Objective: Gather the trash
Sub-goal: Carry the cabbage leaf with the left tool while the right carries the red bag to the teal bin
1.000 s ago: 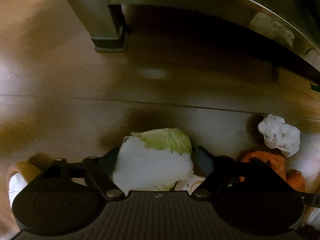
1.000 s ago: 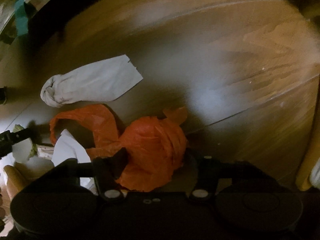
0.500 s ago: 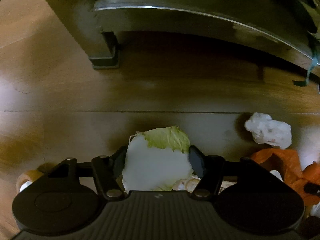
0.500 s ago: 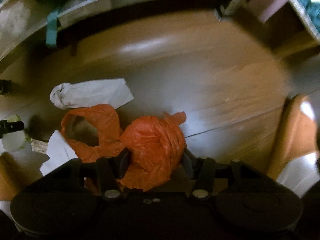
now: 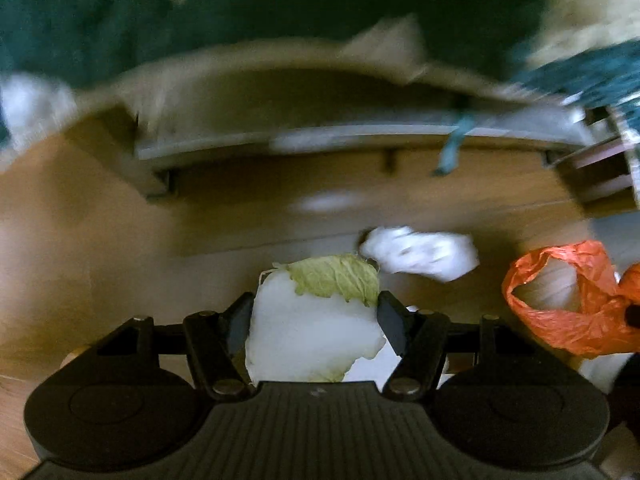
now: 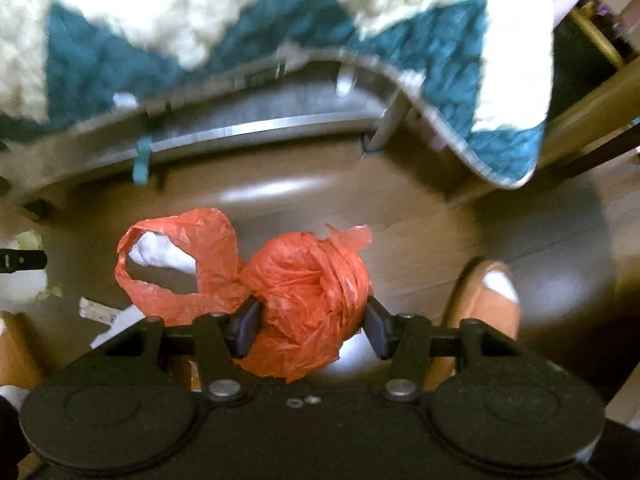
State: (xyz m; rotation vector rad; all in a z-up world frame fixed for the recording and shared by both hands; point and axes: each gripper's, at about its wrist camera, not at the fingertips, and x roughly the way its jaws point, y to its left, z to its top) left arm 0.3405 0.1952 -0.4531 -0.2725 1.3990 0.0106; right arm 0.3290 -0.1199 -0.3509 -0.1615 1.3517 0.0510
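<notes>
Both grippers risen, left gripper [image 5: 316,314] gripping cabbage leaf [image 5: 312,320], right gripper [image 6: 310,326] bag [image 6: 308,300]

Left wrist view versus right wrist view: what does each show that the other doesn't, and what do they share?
Only the left wrist view: the left hand-held gripper clamping the cabbage leaf, and the whole crumpled white paper. Only the right: the right hand-held gripper squeezing the balled orange bag, and a shoe. Both: the bag's handle loop, the wooden floor and the teal-and-cream blanket.
</notes>
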